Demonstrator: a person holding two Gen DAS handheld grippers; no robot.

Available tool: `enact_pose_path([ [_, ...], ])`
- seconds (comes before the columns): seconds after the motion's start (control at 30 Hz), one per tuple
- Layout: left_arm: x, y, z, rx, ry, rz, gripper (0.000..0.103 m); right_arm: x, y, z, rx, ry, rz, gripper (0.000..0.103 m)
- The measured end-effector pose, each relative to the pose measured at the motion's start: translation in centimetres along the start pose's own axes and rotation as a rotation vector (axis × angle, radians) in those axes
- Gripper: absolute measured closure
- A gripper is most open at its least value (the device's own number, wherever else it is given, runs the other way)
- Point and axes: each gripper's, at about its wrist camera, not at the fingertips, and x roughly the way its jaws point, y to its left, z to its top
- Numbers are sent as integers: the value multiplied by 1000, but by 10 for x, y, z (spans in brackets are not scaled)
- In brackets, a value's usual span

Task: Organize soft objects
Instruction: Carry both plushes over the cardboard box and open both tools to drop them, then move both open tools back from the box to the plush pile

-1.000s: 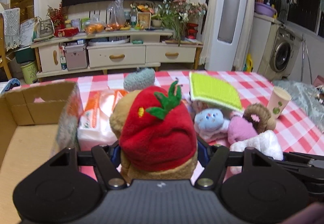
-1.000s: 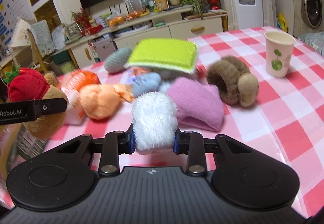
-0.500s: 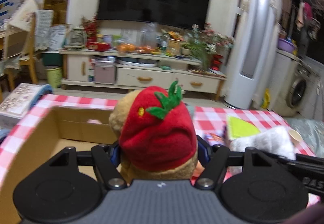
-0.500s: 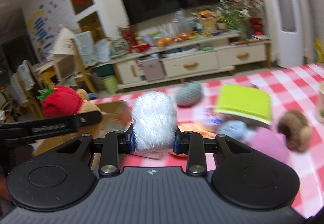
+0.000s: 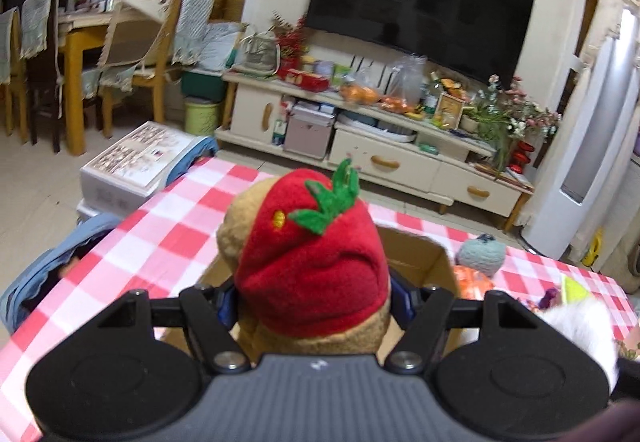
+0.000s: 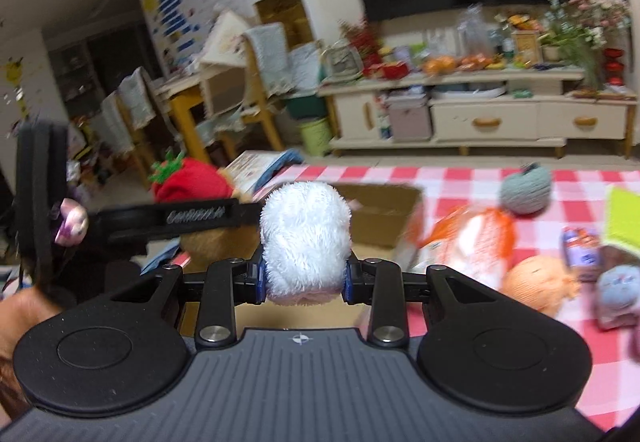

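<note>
My left gripper (image 5: 314,300) is shut on a brown plush toy with a red strawberry hat (image 5: 310,262), held above the open cardboard box (image 5: 416,252). My right gripper (image 6: 304,278) is shut on a fluffy white plush (image 6: 306,238), also over the cardboard box (image 6: 380,218). In the right wrist view the left gripper (image 6: 196,218) and the strawberry-hat toy (image 6: 188,182) hang just to the left. The white plush (image 5: 580,326) shows at the right edge of the left wrist view.
Other soft things lie on the red-checked tablecloth (image 6: 452,178): a grey ball (image 6: 526,190), an orange plush (image 6: 538,284), a pale blue plush (image 6: 620,288), a green sponge (image 6: 624,220) and a tissue pack (image 6: 472,242). The table's left edge (image 5: 120,226) drops to the floor.
Both grippers have swung left from the pile of toys to above the cardboard box, each still holding its plush. The two toys now hang close together.
</note>
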Motion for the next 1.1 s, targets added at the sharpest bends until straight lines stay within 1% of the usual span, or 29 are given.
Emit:
enact_pose_path([
  [0.1, 1, 12, -2, -10, 20, 13, 34, 16, 12, -5, -20, 46, 29, 62],
  [0.2, 2, 15, -5, 4, 37, 23, 33, 29, 24, -12, -40, 87, 44, 61],
  [0.27, 3, 17, -7, 7, 46, 28, 32, 32, 30, -21, -52, 104, 47, 58],
  [0.3, 3, 17, -7, 7, 50, 34, 29, 36, 32, -22, -57, 114, 48, 55],
  [0.37, 3, 17, -7, 12, 46, 43, 24, 37, 31, -24, -54, 132, 52, 46],
  [0.4, 2, 17, -7, 14, 39, 49, 21, 39, 32, -25, -50, 136, 51, 34],
  [0.43, 0, 17, -7, 11, 32, 52, 14, 35, 34, -27, -45, 134, 52, 22],
  [0.5, 0, 16, -9, -5, 30, 46, 6, 28, 37, -27, -38, 117, 46, 14],
  [0.53, 0, 15, -10, -5, 34, 40, 6, 25, 36, -25, -40, 106, 40, 9],
  [0.57, 1, 13, -11, 4, 39, 34, 6, 22, 35, -23, -45, 93, 27, 6],
  [0.67, 0, 4, -17, 38, 51, 13, 6, 9, 27, -23, -57, 52, -22, 5],
  [0.77, 2, -4, -29, 38, 74, -26, 6, -1, 16, -22, -43, 14, -76, 3],
  [0.87, 8, -16, -41, 51, 62, -28, 6, -11, -1, -28, -2, -14, -126, 2],
  [0.93, 7, -22, -45, 78, 25, -18, 6, -16, -13, -30, 33, -27, -159, 2],
  [1.03, 1, -30, -46, 115, -66, 19, 6, -19, -28, -35, 74, -32, -207, 2],
  [1.1, 3, -33, -44, 122, -85, 24, 6, -22, -37, -39, 96, -37, -230, 2],
])
